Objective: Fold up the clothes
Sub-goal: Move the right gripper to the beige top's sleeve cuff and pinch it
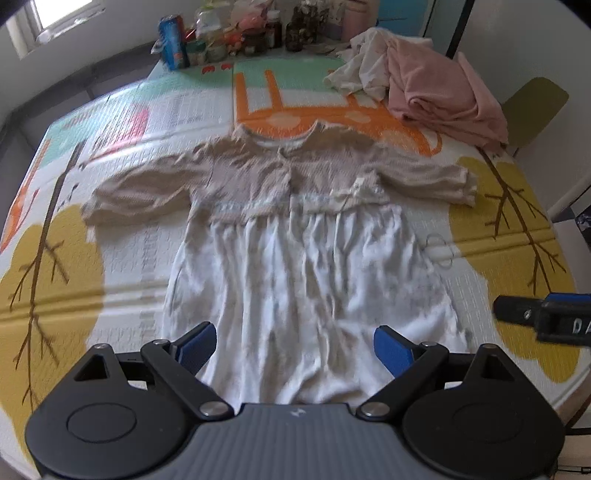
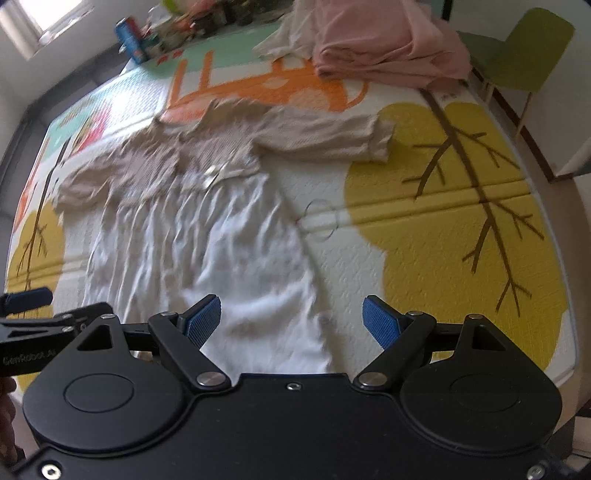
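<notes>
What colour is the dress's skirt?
White, under a beige top; the dress shows best in the left wrist view.

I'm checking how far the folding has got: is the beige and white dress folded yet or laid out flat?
Spread flat: the dress lies face up on the mat, both sleeves out sideways, skirt unfolded.

Soft daylight reaches you from a window point(image 1: 48, 18) at the far left, which is blown out to plain white. The patterned mat point(image 1: 509, 229) is evenly lit, with no hard shadows. In both wrist views motion blur smears the dress point(image 1: 295, 258), the pink cloth pile point(image 1: 443, 92) and the jars and cans point(image 1: 236, 37) at the far edge; the right wrist view is blurrier. Near you, the blue finger pads point(image 2: 203, 321) stay sharp. Fisheye distortion bows the mat's edges, and dark vignetting fills the corners of the left wrist view.
</notes>
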Motion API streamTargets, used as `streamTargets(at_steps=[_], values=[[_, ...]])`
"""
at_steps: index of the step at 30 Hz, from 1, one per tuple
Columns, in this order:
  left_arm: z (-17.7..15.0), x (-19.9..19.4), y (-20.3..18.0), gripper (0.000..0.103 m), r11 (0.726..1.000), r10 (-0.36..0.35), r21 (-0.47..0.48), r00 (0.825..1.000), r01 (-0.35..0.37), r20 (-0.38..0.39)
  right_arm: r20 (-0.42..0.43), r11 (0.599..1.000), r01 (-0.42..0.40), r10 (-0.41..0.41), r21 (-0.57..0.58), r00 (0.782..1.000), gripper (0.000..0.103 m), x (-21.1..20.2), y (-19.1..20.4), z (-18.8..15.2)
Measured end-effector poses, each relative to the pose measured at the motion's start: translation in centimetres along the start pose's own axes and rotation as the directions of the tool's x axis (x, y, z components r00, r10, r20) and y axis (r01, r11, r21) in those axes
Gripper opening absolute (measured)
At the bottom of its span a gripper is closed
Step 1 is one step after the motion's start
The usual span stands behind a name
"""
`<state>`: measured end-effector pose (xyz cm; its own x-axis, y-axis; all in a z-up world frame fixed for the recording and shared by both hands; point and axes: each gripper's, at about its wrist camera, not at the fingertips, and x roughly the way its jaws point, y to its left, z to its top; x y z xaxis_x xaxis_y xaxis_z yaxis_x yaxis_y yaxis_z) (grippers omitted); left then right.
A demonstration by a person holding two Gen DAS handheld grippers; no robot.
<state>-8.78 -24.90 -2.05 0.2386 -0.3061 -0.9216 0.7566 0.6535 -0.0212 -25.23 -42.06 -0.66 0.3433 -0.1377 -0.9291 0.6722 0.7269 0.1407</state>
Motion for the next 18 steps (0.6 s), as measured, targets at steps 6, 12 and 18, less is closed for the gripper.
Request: streamTargets(at_steps=[6, 12, 18], values=[[2.6, 2.0, -1.2, 0.093, 1.0, -0.004, 0.019, 0.999, 0.003, 0.033, 0.073, 0.998, -0.006, 0.001, 0.068, 0.997, 0.08, 1.7, -3.1, 3.3], [5.0, 4.1, -3.0, 0.093, 0.999, 0.006, 0.042, 0.998, -0.009, 0.065, 0.108, 0.993, -0.013, 0.0, 0.118, 0.994, 0.077, 3.9, -6.0, 6.3], [6.6, 6.0, -4.3, 0.093, 0.997, 0.008, 0.072, 0.99, -0.018, 0.141, 0.136, 0.984, -0.058, 0.035, 0.166, 0.99, 0.071, 6.5, -8.4, 8.9]])
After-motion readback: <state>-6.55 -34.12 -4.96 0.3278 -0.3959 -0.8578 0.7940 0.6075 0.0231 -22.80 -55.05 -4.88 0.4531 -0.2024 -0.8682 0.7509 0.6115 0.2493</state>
